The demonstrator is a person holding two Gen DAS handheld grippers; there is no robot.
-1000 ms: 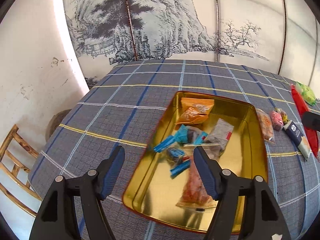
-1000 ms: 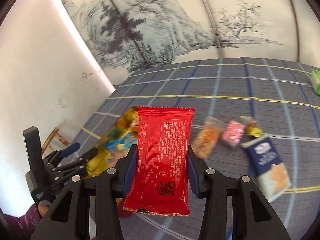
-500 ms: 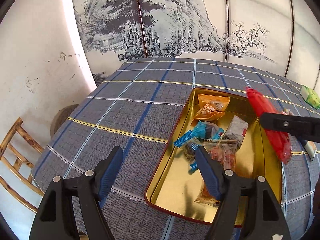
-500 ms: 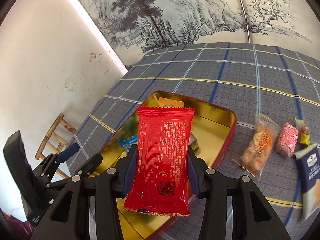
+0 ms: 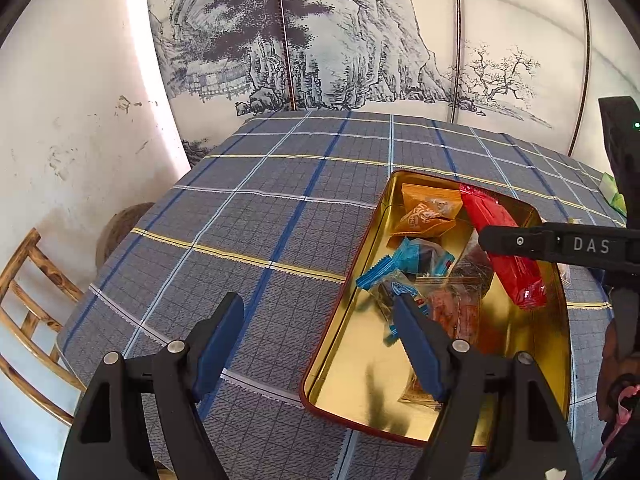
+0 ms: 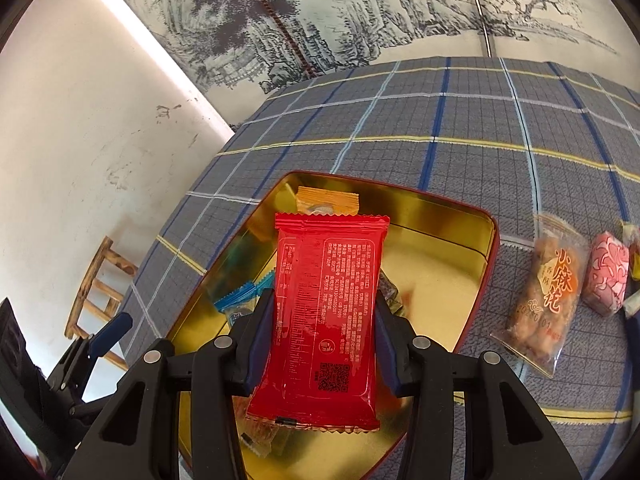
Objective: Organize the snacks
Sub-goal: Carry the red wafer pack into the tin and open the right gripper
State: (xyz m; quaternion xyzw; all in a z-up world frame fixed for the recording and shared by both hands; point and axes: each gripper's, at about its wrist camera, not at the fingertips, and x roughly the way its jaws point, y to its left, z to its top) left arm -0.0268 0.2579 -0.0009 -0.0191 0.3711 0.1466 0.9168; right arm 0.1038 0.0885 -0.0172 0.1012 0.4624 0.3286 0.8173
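**Ink-painted screen behind a checked table**

A folding screen (image 5: 360,40) painted with grey mountains, pines and a bare tree stands behind the table (image 5: 260,220), which wears a grey cloth crossed by blue, white and yellow lines. To the left rises a scuffed white wall (image 5: 72,120). A wooden chair (image 5: 28,280) sits beside the table. Daylight brightens the wall.

Table (image 5: 280,216) under grey plaid cloth with blue, white, yellow lines. Gold tin tray (image 6: 448,216), red-rimmed, near front edge. On cloth just right of tray: clear bag of brown snacks (image 6: 548,292), pink wrapped sweet (image 6: 608,276) beside it. Green packet (image 5: 614,196) toward far right edge.
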